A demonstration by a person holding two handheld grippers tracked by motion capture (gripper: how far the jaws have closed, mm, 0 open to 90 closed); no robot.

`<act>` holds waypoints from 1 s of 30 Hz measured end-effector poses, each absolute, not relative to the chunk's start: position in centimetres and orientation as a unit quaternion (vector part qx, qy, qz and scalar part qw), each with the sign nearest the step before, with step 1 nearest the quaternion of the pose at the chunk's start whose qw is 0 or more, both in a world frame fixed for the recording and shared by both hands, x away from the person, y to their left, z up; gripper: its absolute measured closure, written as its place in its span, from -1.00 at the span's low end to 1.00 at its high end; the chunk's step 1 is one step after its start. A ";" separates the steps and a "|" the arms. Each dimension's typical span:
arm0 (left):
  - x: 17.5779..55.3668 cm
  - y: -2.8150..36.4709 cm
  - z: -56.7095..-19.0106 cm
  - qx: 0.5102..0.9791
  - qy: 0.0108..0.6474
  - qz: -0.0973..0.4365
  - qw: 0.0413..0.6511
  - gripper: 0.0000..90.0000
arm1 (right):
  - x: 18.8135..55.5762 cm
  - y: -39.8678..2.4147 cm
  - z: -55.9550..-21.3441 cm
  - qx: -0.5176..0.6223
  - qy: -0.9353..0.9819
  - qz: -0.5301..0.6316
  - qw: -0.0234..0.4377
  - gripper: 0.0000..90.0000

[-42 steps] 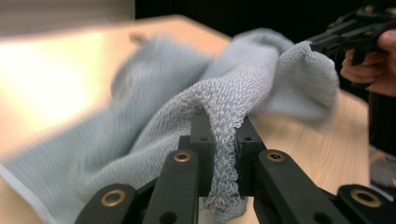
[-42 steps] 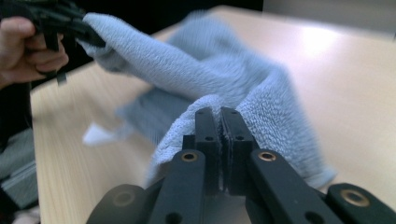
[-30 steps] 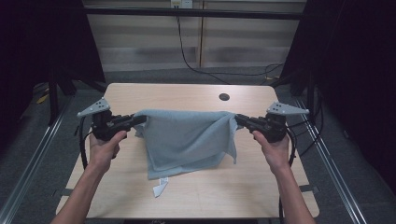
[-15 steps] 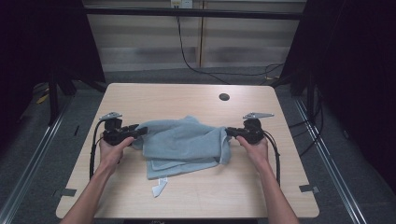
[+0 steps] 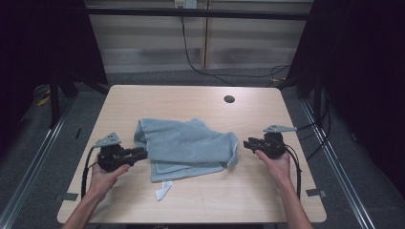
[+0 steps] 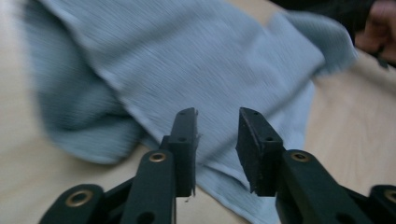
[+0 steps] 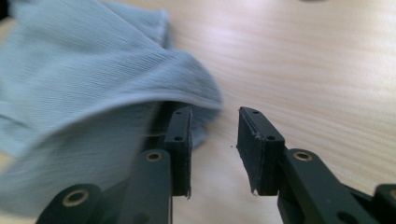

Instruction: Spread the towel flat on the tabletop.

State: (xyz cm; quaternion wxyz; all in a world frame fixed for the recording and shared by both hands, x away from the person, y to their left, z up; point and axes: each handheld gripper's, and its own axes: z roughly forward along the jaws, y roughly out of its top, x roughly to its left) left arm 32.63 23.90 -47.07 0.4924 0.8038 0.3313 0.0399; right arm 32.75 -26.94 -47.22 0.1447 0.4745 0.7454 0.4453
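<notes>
A light blue-grey cloth (image 5: 186,145) lies folded and rumpled on the middle of the wooden table (image 5: 200,200), with a white tag (image 5: 162,191) sticking out at its near edge. My left gripper (image 5: 141,153) rests at the cloth's left edge, open, its jaws apart over the fabric (image 6: 187,70). My right gripper (image 5: 247,143) sits just right of the cloth's right corner (image 7: 187,88), open, with bare table between its jaws.
A small dark round hole (image 5: 229,99) sits near the table's far right. Metal rails (image 5: 43,143) run along both sides of the table, and cables (image 5: 200,62) hang behind it. Bare wood lies in front of the cloth.
Both grippers held the cloth spread in the air a second ago. They lowered it to the table, let go, and drew slightly outward; the cloth now lies slack.
</notes>
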 end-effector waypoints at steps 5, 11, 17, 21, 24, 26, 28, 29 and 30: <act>33.0 21.6 -48.4 0.821 0.321 0.021 0.471 0.46 | 30.2 -25.9 -44.9 0.434 0.740 0.494 0.142 0.63; 33.7 19.8 -49.8 0.847 0.305 0.016 0.435 0.42 | 29.5 -21.8 -43.4 0.375 0.763 0.516 0.108 0.69; 33.3 19.6 -50.3 0.855 0.299 0.032 0.422 0.42 | 30.1 -19.9 -45.8 0.369 0.806 0.454 0.090 0.68; 33.4 19.9 -50.4 0.854 0.301 0.032 0.423 0.42 | 29.1 -22.0 -46.6 0.388 0.802 0.443 0.093 0.62; 33.4 19.9 -50.4 0.852 0.303 0.029 0.426 0.42 | 28.2 -23.2 -47.8 0.401 0.805 0.429 0.084 0.59; 33.4 19.9 -50.4 0.854 0.302 0.033 0.423 0.42 | 27.6 -23.6 -48.8 0.400 0.815 0.413 0.077 0.51; 33.4 19.9 -50.4 0.854 0.301 0.033 0.423 0.42 | 27.3 -23.7 -49.1 0.400 0.820 0.402 0.078 0.45; 33.4 19.9 -50.4 0.853 0.302 0.032 0.424 0.42 | 27.0 -23.9 -49.6 0.395 0.829 0.388 0.082 0.35; 33.5 20.1 -50.4 0.852 0.303 0.029 0.425 0.42 | 27.0 -24.0 -49.7 0.391 0.831 0.386 0.088 0.33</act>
